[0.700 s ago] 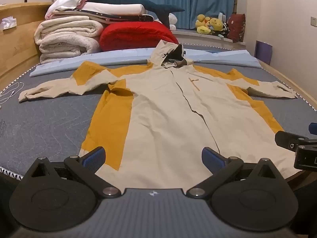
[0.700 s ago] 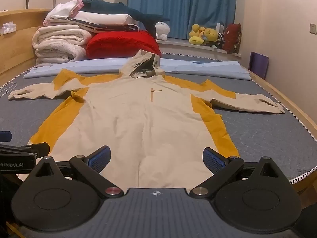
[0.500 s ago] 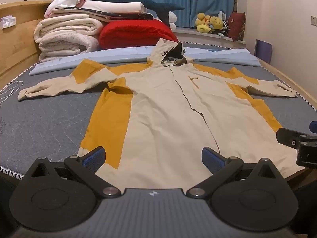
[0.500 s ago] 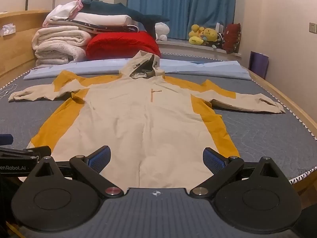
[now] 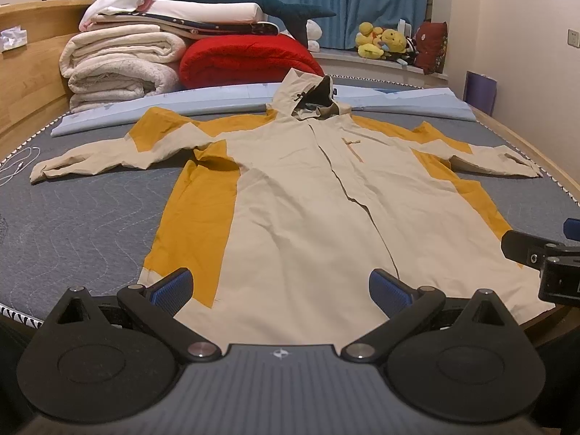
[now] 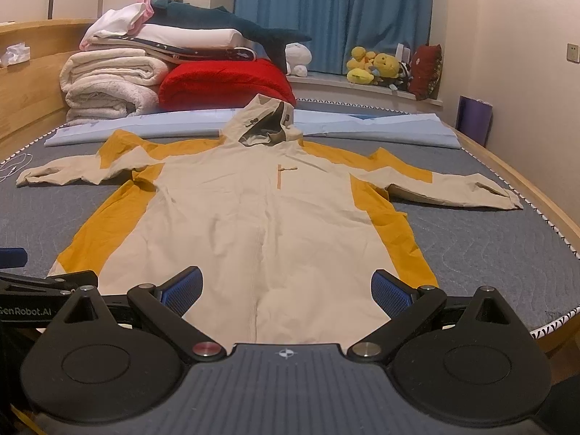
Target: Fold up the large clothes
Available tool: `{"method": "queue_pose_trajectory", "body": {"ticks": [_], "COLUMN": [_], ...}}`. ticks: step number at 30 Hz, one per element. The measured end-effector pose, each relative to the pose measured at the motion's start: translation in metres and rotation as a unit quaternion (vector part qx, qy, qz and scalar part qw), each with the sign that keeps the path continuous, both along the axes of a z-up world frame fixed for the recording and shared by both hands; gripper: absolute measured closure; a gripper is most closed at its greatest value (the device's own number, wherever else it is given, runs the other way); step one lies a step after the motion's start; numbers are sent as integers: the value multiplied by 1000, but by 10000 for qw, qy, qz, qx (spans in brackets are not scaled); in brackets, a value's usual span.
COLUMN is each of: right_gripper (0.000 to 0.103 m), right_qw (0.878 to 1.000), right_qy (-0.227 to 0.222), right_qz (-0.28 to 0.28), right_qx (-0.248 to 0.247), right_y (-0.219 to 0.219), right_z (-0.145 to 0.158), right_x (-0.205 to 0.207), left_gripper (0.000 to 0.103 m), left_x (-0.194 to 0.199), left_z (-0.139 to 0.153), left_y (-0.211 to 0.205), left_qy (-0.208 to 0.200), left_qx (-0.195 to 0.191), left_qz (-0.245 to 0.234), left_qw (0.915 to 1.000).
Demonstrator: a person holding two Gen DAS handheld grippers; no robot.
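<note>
A beige and mustard hooded jacket (image 5: 308, 195) lies flat and face up on the grey mattress (image 5: 79, 217), sleeves spread out to both sides, hood at the far end. It also shows in the right wrist view (image 6: 261, 210). My left gripper (image 5: 281, 286) is open and empty, held just above the jacket's near hem. My right gripper (image 6: 286, 288) is open and empty too, above the hem further right. The right gripper's body shows at the right edge of the left wrist view (image 5: 543, 261).
Folded white blankets (image 5: 119, 61), a red quilt (image 5: 246, 59) and a blue shark plush (image 5: 253, 0) are stacked at the head of the bed. A light blue folded sheet (image 5: 398, 103) lies behind the hood. A white cable (image 5: 18, 166) lies at far left. Wooden bed frame (image 6: 525, 181) on the right.
Both grippers have drifted slightly; the views shifted a little. Both stay open and the jacket has not moved.
</note>
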State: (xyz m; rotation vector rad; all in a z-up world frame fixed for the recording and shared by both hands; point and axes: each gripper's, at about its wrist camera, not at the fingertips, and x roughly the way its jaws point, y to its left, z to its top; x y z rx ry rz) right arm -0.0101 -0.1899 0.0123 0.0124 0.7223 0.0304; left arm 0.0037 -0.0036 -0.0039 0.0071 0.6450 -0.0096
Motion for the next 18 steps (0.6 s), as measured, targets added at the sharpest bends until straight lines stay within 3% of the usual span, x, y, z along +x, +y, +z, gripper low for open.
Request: {"method": "queue_pose_trajectory", "body": {"ticks": [18], "right_gripper": [4], "right_qw": [10000], "right_qy": [-25], "right_qz": [8], "right_qx": [4], "right_y": [1], "right_z": [1], "right_x": [1], "left_gripper": [0], "left_x": [0], "left_z": [0], "left_y": [-2], "left_qy": [-21], "left_qx": [34], "left_qz": [-10], "left_qw": [10000]}}
